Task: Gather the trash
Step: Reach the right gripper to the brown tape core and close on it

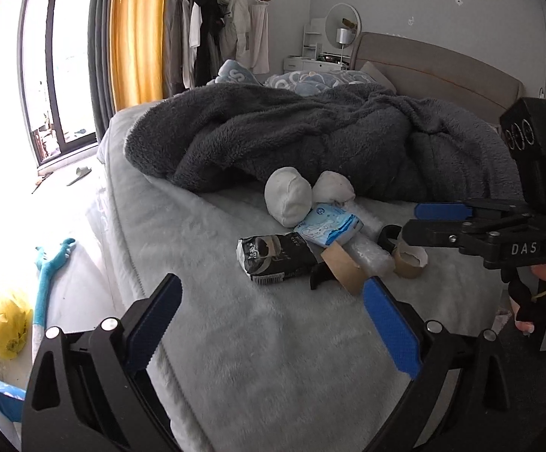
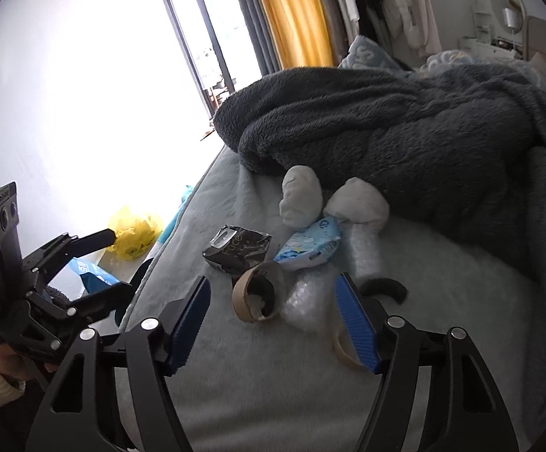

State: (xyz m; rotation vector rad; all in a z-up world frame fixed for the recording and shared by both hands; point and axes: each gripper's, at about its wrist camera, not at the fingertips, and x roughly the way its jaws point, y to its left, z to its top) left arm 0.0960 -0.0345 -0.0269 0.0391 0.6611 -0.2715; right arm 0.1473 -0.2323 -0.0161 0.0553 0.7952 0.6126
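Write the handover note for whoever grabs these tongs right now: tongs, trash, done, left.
Left tongs: open, empty, short of the pile.
Right tongs: open, empty, straddling the near edge of the pile.
Trash sits together on the pale fluffy bedcover: black crumpled pouch, blue-and-white tissue pack, brown cardboard tape ring, clear bubble wrap, two white wadded balls.
Done: nothing collected yet.
Left: everything; yellow plastic bag lies on the floor beside the bed.
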